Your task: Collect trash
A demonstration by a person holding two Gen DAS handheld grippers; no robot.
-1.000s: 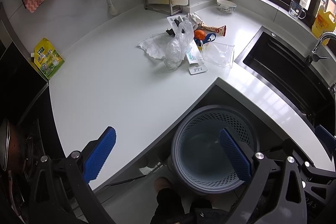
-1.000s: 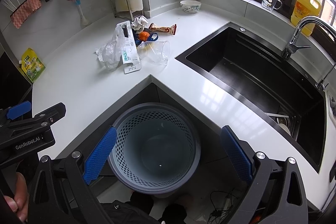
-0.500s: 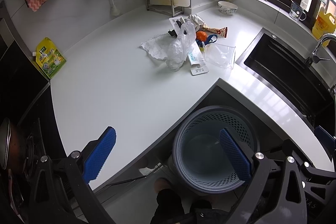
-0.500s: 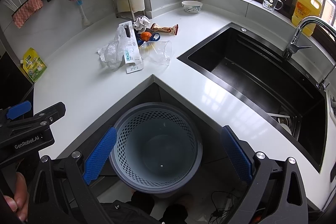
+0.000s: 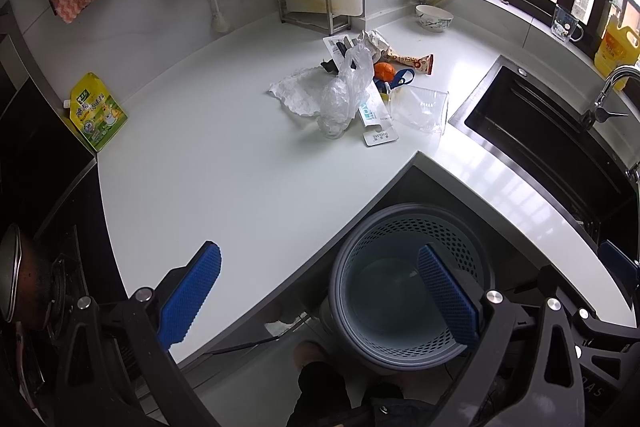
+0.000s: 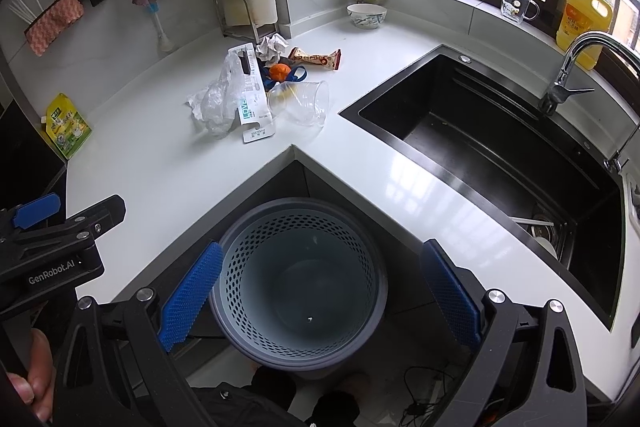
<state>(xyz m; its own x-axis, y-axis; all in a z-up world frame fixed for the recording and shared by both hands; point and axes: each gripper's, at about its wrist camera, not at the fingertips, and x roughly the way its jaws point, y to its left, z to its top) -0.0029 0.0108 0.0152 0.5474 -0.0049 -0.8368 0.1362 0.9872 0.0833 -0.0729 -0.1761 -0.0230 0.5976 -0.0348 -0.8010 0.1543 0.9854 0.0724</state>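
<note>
- Step in hand, as I judge it: the very start. No trash has been picked up, and the bin [image 6: 300, 283] looks empty, only a small speck showing on its floor.
- Left tool [image 5: 320, 297]: blue pads spread wide apart, nothing between them. It hangs over the near edge of the worktop [image 5: 208, 163], partly above the bin.
- Right tool [image 6: 320, 297]: pads likewise wide apart and empty, straight above the bin's mouth.
- The trash lies in one heap on the worktop's far side, well apart from both tools: a clear bag [image 6: 220, 99] over crumpled paper [image 5: 296, 93], a card package [image 6: 254, 95], a cup [image 6: 302, 103] tipped on its side, a snack wrapper [image 6: 316, 58], a paper ball [image 6: 272, 47] and something orange [image 6: 279, 71] on a blue loop.
- The bin stands on the floor in the notch of the worktop corner, below the heap and just left of the sink [image 6: 480, 143].
- Next move, in my view: reach one tool forward to the heap's near edge. The cup or the package looks simplest to pinch.
- The bag is limp and drapes over other pieces, so lifting it could drag them along.
- The bowl [image 6: 366, 15] and yellow pouch [image 6: 68, 127] stand apart from the heap; whether they count as trash I cannot tell.
</note>
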